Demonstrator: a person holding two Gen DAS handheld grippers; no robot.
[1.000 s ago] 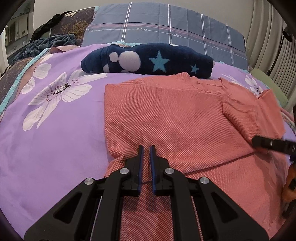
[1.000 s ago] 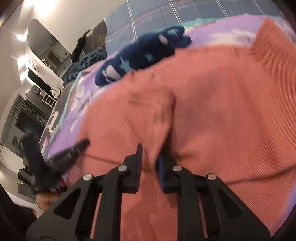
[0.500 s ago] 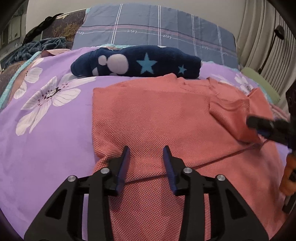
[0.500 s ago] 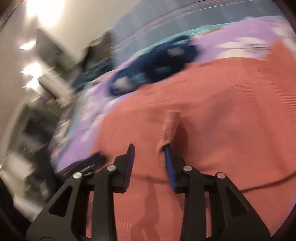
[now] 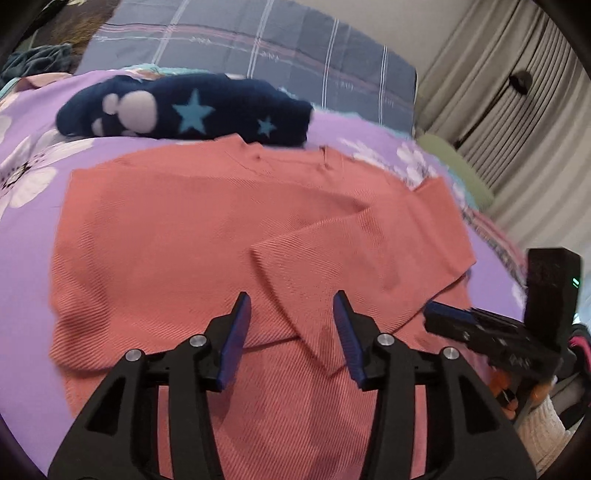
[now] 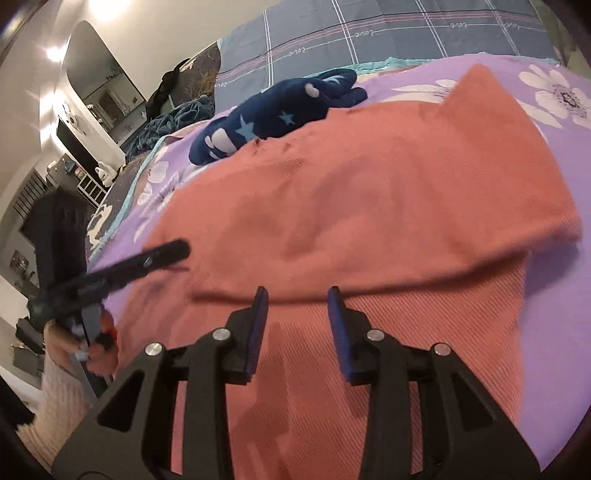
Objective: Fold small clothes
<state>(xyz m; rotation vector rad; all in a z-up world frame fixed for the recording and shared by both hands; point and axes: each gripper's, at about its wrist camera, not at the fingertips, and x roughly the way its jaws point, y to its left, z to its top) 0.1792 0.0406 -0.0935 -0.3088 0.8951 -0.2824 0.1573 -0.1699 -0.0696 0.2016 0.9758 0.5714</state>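
The left gripper [image 5: 291, 325] points down at the shirt [image 5: 177, 236], its jaws apart and opening, pads clear of the cloth; a folded sleeve corner lies under the gap. The right gripper [image 6: 297, 325] also tilts down over the shirt, jaws narrowly parted, nothing pinched between them.

The only legible writing is the word "love", repeated in small script along the pale lines of the grey checked pillow [image 6: 406, 33].

The shirt, salmon pink, lies flat on the purple flowered bedspread [image 5: 29, 221], its sleeves folded in over the body and its collar end toward the pillow. A navy garment [image 5: 184, 107] with light blue stars and a white paw print lies just beyond the collar, touching it.

In the left view the right gripper comes in low at the right edge, near the shirt's side. In the right view a hand [image 6: 70, 339] in a knitted white sleeve [image 6: 51, 402] holds the left gripper's handle at the left edge.
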